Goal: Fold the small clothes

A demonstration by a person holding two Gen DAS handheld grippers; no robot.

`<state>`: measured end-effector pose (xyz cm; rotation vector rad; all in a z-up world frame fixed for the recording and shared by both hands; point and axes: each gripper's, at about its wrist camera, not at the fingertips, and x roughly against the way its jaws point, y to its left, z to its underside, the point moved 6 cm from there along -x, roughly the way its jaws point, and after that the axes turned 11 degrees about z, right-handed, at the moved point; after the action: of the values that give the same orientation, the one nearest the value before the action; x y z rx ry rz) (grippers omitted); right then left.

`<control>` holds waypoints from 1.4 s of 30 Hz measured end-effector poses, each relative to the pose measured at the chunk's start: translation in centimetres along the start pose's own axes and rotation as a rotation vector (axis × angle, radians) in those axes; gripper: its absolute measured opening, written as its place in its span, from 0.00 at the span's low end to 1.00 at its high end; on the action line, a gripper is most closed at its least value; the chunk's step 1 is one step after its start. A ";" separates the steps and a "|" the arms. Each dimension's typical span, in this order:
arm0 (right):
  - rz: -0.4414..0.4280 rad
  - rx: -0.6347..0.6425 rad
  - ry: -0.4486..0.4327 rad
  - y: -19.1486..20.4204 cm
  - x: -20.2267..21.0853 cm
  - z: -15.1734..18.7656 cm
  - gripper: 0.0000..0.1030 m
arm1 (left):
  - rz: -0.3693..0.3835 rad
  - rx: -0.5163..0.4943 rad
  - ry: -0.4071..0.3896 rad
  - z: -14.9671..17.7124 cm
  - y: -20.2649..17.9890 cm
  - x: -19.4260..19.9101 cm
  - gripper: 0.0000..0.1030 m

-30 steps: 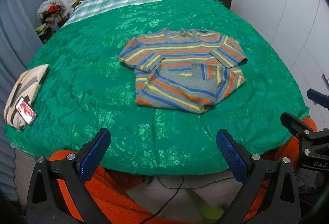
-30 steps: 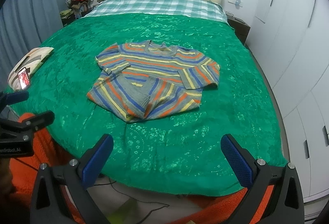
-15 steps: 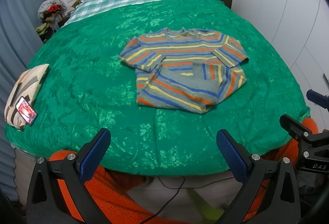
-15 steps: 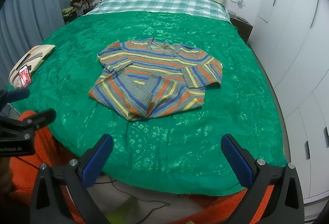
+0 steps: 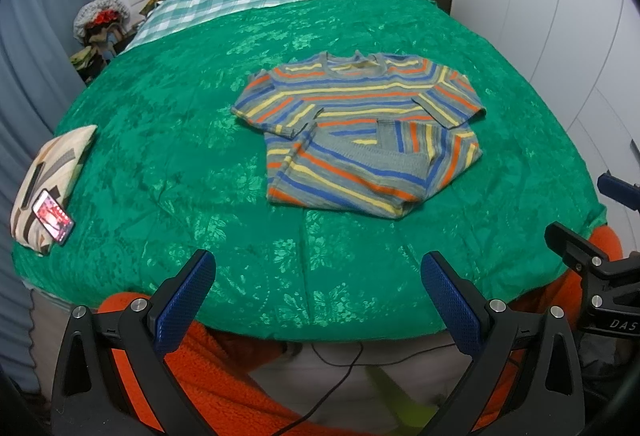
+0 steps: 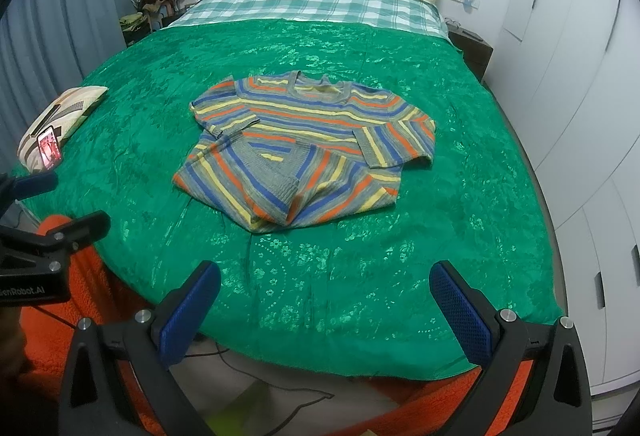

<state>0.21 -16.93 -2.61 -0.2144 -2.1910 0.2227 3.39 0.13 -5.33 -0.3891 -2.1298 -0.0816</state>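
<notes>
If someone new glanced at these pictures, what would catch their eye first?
Most likely the striped sweater, partly folded, lying mid-bed on the bright green bedspread. Next, a lit phone resting on a patterned cushion at the bed's left edge. Both the left gripper and right gripper hang open and empty-handed at the foot.

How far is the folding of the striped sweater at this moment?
Partly done: the striped sweater lies on the green bedspread with its sleeves folded in. In hand: nothing; left gripper and right gripper are open, short of it. Left: fold the body.
</notes>
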 end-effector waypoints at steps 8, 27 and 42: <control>-0.002 -0.002 0.006 0.1 -0.1 0.3 1.00 | 0.002 0.001 0.010 0.1 -0.2 -0.3 1.00; -0.003 -0.004 0.010 0.2 -0.3 0.4 1.00 | -0.002 -0.003 0.018 0.0 -0.4 -0.5 1.00; -0.004 -0.004 0.011 0.2 -0.2 0.4 1.00 | -0.002 -0.002 0.020 0.1 -0.4 -0.5 1.00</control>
<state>0.02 -16.82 -3.09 -0.2132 -2.1815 0.2142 3.48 -0.37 -5.79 -0.3855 -2.1107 -0.0887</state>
